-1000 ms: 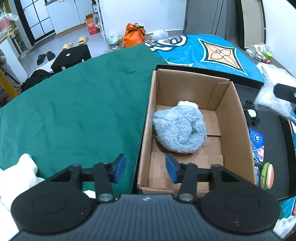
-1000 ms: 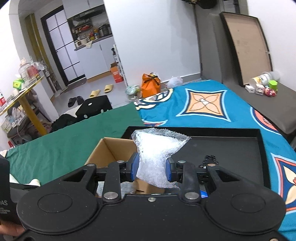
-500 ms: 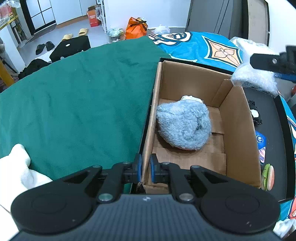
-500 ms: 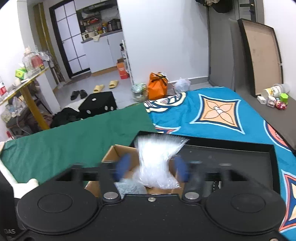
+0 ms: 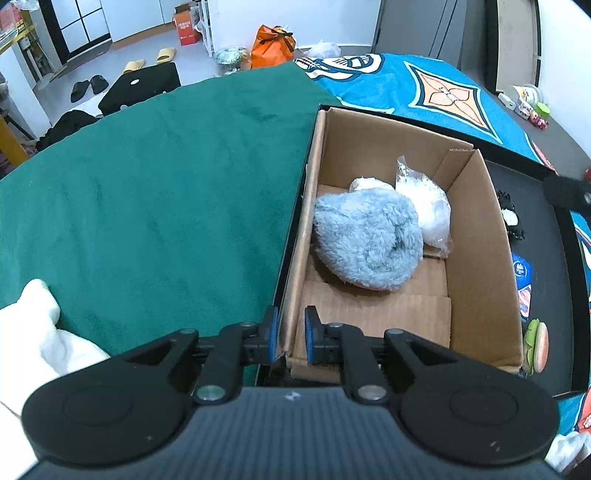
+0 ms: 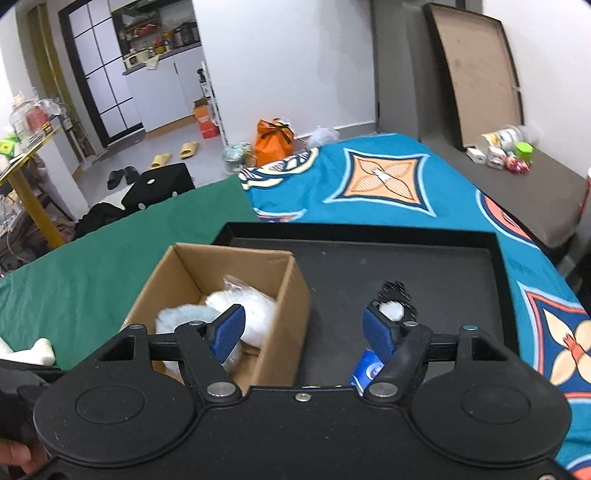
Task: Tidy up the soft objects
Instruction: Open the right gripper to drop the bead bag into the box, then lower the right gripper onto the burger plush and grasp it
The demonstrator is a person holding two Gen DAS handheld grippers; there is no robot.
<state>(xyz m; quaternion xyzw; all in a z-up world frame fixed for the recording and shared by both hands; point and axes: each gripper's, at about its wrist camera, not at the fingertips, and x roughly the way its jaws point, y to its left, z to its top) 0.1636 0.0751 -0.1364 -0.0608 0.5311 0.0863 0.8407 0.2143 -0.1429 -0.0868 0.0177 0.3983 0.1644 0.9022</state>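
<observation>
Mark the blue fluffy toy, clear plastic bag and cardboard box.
blue fluffy toy [image 5: 367,240], left wrist view, middle of its fur.
clear plastic bag [image 5: 428,208], left wrist view, bulging white body.
cardboard box [image 5: 480,243], left wrist view, inner right wall.

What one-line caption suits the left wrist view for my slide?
Left gripper clamps brown cardboard box wall; fluffy grey-blue plush and clear plastic bag lie inside.

You find almost nothing legible here. The blue packet [image 5: 521,271] at three o'clock in the left wrist view carries a white oval logo, but its lettering is too small to read; the same packet [image 6: 366,371] in the right wrist view shows only blurred white marks. The orange carton [image 5: 185,26] on the floor at eleven o'clock bears white print you cannot make out.
</observation>
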